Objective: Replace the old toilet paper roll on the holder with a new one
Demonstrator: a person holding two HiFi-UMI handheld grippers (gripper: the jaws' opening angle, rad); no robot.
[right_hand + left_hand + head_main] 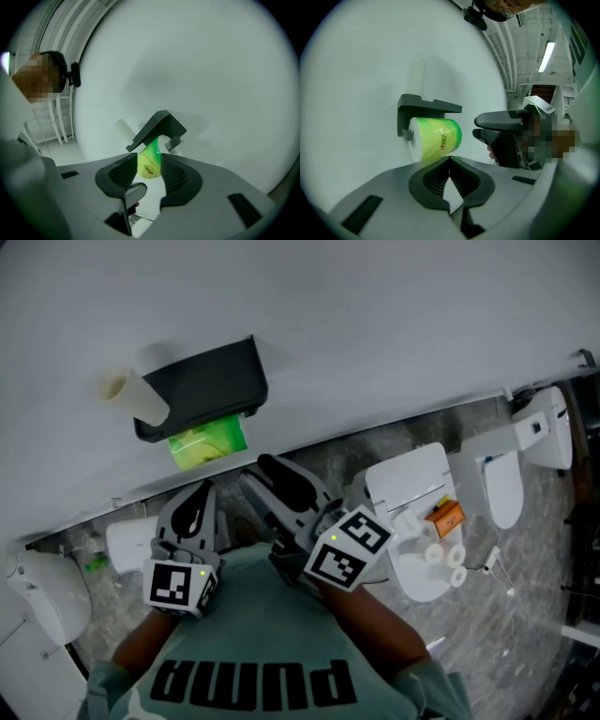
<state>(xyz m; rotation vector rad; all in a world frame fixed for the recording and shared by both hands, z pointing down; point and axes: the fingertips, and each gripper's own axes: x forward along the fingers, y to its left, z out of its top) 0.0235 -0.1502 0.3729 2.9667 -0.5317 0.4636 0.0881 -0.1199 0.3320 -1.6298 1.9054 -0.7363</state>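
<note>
Toilet roll (436, 138), one, mounted; left hand-held gripper (450, 159) closed, right hand-held gripper (149, 164) parted, empty

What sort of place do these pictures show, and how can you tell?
Most likely a bathroom or toilet room: a paper holder on the white wall carries a green-wrapped roll, and a white toilet stands on the grey floor.

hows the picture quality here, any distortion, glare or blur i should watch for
Head view: dim and slightly soft, the wall evenly lit with no glare. Left gripper view: strong fisheye with black corners, the ceiling light blown out, the green roll reasonably sharp. Right gripper view: the same fisheye bending, the green roll glowing oversaturated.
</note>
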